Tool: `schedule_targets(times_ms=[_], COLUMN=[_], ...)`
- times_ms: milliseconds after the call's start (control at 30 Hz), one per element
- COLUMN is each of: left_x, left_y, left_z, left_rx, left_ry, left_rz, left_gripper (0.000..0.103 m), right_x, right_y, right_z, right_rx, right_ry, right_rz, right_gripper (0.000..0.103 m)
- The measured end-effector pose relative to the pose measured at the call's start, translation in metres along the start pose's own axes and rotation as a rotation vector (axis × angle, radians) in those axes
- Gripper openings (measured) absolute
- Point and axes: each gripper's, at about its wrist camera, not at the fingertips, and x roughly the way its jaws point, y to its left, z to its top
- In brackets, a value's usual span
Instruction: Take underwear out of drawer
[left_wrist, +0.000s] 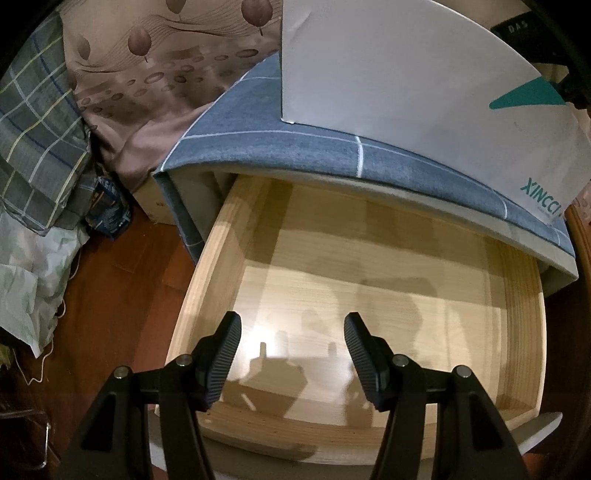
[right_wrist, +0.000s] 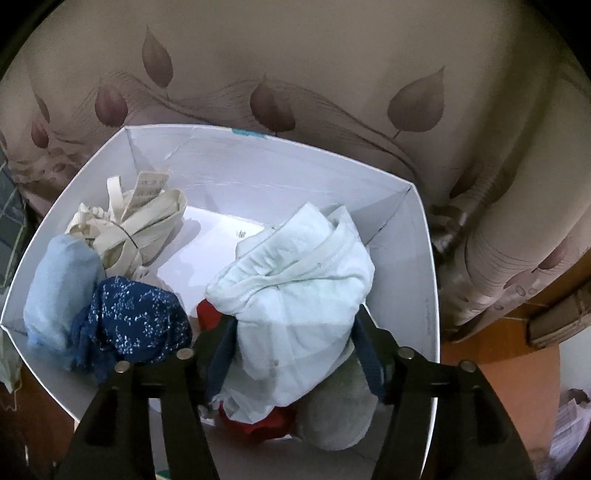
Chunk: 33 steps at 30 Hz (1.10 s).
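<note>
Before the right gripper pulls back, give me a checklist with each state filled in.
1. Pale mint underwear inside the white paper bag: ok.
2. Right gripper pads clear of the underwear: cannot tell; cloth fills the gap between them.
3. Light wooden drawer pulled out and bare where visible: ok.
4. Left gripper open, holding nothing: ok.
5. Navy speckled garment clear of the right gripper: cannot tell; it lies against the near finger.

Drawer (left_wrist: 369, 258) back end hidden under the blue cloth (left_wrist: 295, 155). Red garment (right_wrist: 258, 424) and grey garment (right_wrist: 332, 413) mostly buried under the white underwear (right_wrist: 295, 295); paper bag (right_wrist: 424, 258) near edge cut off.
</note>
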Motion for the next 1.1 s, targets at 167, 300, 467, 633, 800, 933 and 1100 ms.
schedule_targets(times_ms=[167, 300, 467, 633, 800, 933, 1100], left_x=[0.000, -0.002, -0.001, -0.001, -0.005, -0.015, -0.034], left_y=[-0.002, -0.005, -0.006, -0.009, -0.012, -0.013, -0.012], left_z=[0.000, -0.001, -0.001, -0.002, -0.003, -0.006, -0.014], left_rx=[0.002, 0.010, 0.012, 0.024, 0.035, 0.034, 0.044], left_ry=[-0.002, -0.011, -0.001, 0.010, 0.000, -0.026, -0.060], left_rz=[0.003, 0.009, -0.003, -0.014, -0.017, -0.025, -0.021], left_gripper=[0.059, 0.059, 0.059, 0.059, 0.059, 0.059, 0.059], right_x=[-0.010, -0.036, -0.079, -0.123, -0.148, -0.141, -0.106], right_y=[-0.002, -0.009, -0.022, -0.039, -0.045, -0.041, -0.038], right_z=[-0.002, -0.004, -0.016, -0.049, -0.101, -0.154, -0.203], right_rx=[0.015, 0.041, 0.047, 0.055, 0.071, 0.093, 0.178], right_ry=[-0.042, -0.113, -0.166, -0.198, -0.247, -0.232, -0.111], right_rz=[0.015, 0.062, 0.128, 0.176, 0.156, 0.123, 0.161], right_gripper=[0.076, 0.086, 0.094, 0.098, 0.102, 0.102, 0.102])
